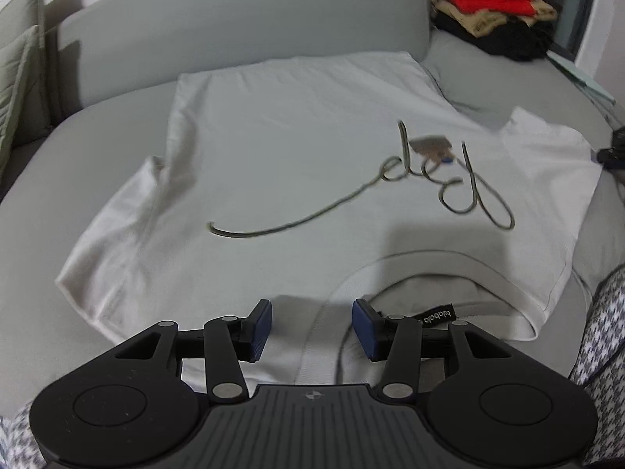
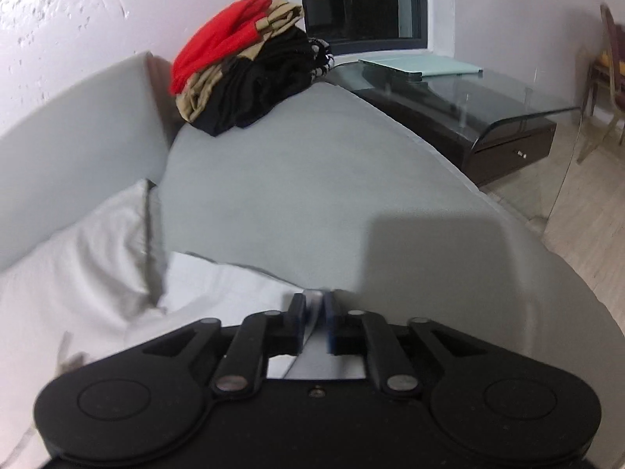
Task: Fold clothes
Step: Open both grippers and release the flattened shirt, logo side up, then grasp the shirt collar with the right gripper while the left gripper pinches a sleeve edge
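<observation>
Grey fabric-covered bed (image 1: 488, 78) with padded headboard, white short-sleeved T-shirt (image 1: 293, 148) spread flat on it, stack of folded red, tan and black clothes (image 2: 250, 66) at far corner

Stacked clothes (image 2: 250, 62) block the sofa's (image 2: 312, 195) far corner.

T-shirt (image 1: 297, 164) flat on sofa seat (image 1: 504, 78), stacked clothes (image 1: 496, 11) behind, far right.

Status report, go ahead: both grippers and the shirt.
Left gripper open over collar. Right gripper shut on white T-shirt sleeve edge. Shirt flat on sofa. Nothing blocking.
</observation>
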The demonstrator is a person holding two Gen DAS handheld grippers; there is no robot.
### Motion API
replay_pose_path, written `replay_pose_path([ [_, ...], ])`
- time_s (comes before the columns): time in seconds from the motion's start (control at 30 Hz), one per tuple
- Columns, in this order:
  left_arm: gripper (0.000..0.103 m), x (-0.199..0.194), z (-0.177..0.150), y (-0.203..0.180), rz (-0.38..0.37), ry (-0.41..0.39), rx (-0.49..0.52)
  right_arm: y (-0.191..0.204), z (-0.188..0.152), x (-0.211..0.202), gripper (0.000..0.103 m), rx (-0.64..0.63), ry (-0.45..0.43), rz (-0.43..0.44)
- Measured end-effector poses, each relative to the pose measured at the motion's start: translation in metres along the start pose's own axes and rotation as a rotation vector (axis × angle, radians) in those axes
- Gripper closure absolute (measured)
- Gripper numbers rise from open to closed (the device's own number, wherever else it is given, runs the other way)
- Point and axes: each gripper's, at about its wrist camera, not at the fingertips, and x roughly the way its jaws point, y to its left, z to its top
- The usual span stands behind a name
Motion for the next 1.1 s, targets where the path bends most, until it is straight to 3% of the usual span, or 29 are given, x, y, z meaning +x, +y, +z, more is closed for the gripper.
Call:
replay_pose_path([
  [0.07, 0.057, -0.013, -0.002, 0.007, 0.026, -0.038, -0.024, -0.002, 0.002, -0.015, 0.072, 0.037, 0.0, 0.055],
  [0.17, 0.057, -0.024, -0.005, 0.019, 0.083, -0.079, -0.077, 0.008, -0.01, -0.04, 0.027, 0.016, 0.058, 0.18],
  [0.2, 0.057, -0.025, -0.007, 0.024, 0.107, -0.088, -0.1, 0.013, -0.017, -0.047, 0.026, -0.002, 0.088, 0.235],
  [0.27, 0.067, -0.018, -0.009, 0.029, 0.118, -0.073, -0.139, 0.029, -0.037, -0.055, 0.029, -0.059, 0.152, 0.335],
  [0.3, 0.072, -0.013, -0.01, 0.029, 0.111, -0.059, -0.149, 0.042, -0.049, -0.055, 0.044, -0.094, 0.195, 0.376],
  [0.37, 0.094, -0.001, -0.012, 0.027, 0.095, -0.026, -0.155, 0.067, -0.072, -0.055, 0.068, -0.169, 0.275, 0.447],
  [0.4, 0.096, 0.002, -0.015, 0.024, 0.091, -0.015, -0.139, 0.079, -0.081, -0.054, 0.072, -0.207, 0.3, 0.47],
  [0.47, 0.097, -0.001, -0.022, 0.014, 0.102, -0.026, -0.074, 0.1, -0.1, -0.053, 0.073, -0.275, 0.31, 0.515],
  [0.57, 0.098, -0.011, -0.032, 0.003, 0.081, -0.017, 0.01, 0.116, -0.118, -0.05, 0.072, -0.38, 0.303, 0.467],
  [0.63, 0.098, -0.021, -0.04, 0.009, 0.047, -0.011, 0.0, 0.116, -0.124, -0.059, 0.072, -0.42, 0.311, 0.46],
  [0.7, 0.098, -0.032, -0.044, 0.026, -0.004, -0.013, -0.076, 0.111, -0.123, -0.07, 0.07, -0.409, 0.356, 0.466],
  [0.77, 0.097, -0.046, -0.049, 0.055, -0.039, -0.074, -0.223, 0.102, -0.12, -0.082, 0.062, -0.359, 0.389, 0.483],
  [0.87, 0.095, -0.059, -0.056, 0.105, -0.008, -0.177, -0.452, 0.097, -0.112, -0.094, 0.048, -0.273, 0.389, 0.566],
  [0.9, 0.092, -0.062, -0.057, 0.121, 0.011, -0.202, -0.521, 0.101, -0.11, -0.095, 0.045, -0.265, 0.376, 0.581],
  [0.93, 0.079, -0.062, -0.059, 0.137, 0.012, -0.221, -0.583, 0.105, -0.109, -0.097, 0.043, -0.259, 0.363, 0.595],
  [0.97, 0.075, -0.062, -0.06, 0.153, 0.006, -0.236, -0.642, 0.11, -0.108, -0.095, 0.038, -0.254, 0.366, 0.606],
  [1.1, 0.075, -0.039, -0.06, 0.204, -0.086, -0.243, -0.85, 0.129, -0.109, -0.081, 0.032, -0.183, 0.438, 0.655],
])
